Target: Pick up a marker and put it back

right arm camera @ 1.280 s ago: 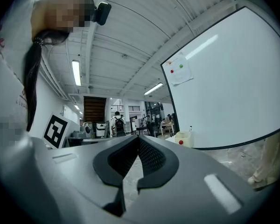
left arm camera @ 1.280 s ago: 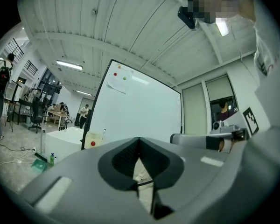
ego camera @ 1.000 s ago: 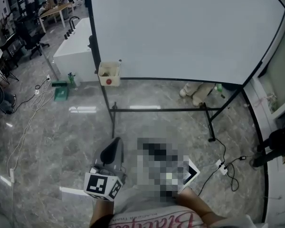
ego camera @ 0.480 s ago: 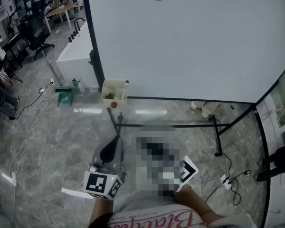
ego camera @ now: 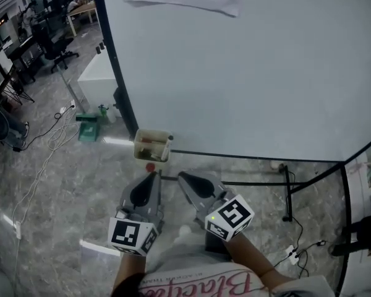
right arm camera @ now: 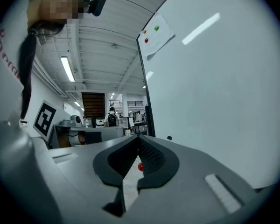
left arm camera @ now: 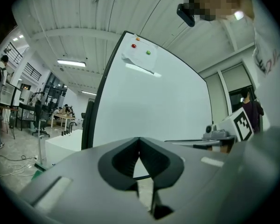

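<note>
My left gripper (ego camera: pixel 150 179) and right gripper (ego camera: pixel 183 178) are both pinched shut and empty, just short of the small beige hanging tray (ego camera: pixel 149 156). The marker (ego camera: pixel 167 145) is probably that pale stick at its right end, so I'd open wide first.

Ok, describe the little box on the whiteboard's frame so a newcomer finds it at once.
Find the large whiteboard on its black stand and follow the black frame to its lower left corner. A small open box hangs there with what look like markers inside. It is the only beige thing on the frame, with a red round spot just under it.
</note>
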`<state>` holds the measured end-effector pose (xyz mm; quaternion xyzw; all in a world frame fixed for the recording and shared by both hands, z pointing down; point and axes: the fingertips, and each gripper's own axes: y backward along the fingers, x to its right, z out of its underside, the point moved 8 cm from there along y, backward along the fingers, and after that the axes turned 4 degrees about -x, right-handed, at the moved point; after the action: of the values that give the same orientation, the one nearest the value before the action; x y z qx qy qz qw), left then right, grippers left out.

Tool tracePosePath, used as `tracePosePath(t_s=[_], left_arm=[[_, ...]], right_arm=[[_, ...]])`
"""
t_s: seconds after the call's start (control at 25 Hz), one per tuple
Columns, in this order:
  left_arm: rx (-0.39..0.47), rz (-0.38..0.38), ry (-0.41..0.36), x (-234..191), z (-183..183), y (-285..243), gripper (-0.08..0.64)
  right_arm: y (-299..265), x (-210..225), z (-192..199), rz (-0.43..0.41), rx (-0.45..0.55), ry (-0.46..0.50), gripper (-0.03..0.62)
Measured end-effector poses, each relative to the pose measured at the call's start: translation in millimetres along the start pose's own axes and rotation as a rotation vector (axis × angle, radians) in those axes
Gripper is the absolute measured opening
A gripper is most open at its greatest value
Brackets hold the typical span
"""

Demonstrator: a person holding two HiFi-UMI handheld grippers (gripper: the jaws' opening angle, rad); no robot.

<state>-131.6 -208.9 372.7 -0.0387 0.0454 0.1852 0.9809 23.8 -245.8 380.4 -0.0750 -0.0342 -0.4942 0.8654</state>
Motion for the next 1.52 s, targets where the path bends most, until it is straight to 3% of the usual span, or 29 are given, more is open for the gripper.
tracePosePath(t_s=[0.32,0.76,0.92,1.0,1.24,1.52], left_arm=[[-0.002,-0.008,-0.002,-24,-5,-27,0.0],[0.019,-0.011,0.003,-59,-13,-45,0.0],[0.026,-0.015,0.008,-68,-16,-48,0.0],[0.031,-0.017,0.009,-71,-17,-49,0.0],[0.045,-0.012,0.01,-76,-21,-52,0.0],[0.063,0.007,0.011,-79,-27,-56,0.0]], right_arm=[[-36,31,5,0.021,-0.033,-0.02,0.002],[-88,67,18,0.1,-0.116,-0.077,0.144],[-100,67,22,0.079,-0.151,-0.088,0.135],[-102,66,21,0.075,-0.155,-0.083,0.086],[-104,62,16,0.037,-0.147,-0.095,0.07],[-95,56,-8,0.051,-0.088,-0.056,0.067]])
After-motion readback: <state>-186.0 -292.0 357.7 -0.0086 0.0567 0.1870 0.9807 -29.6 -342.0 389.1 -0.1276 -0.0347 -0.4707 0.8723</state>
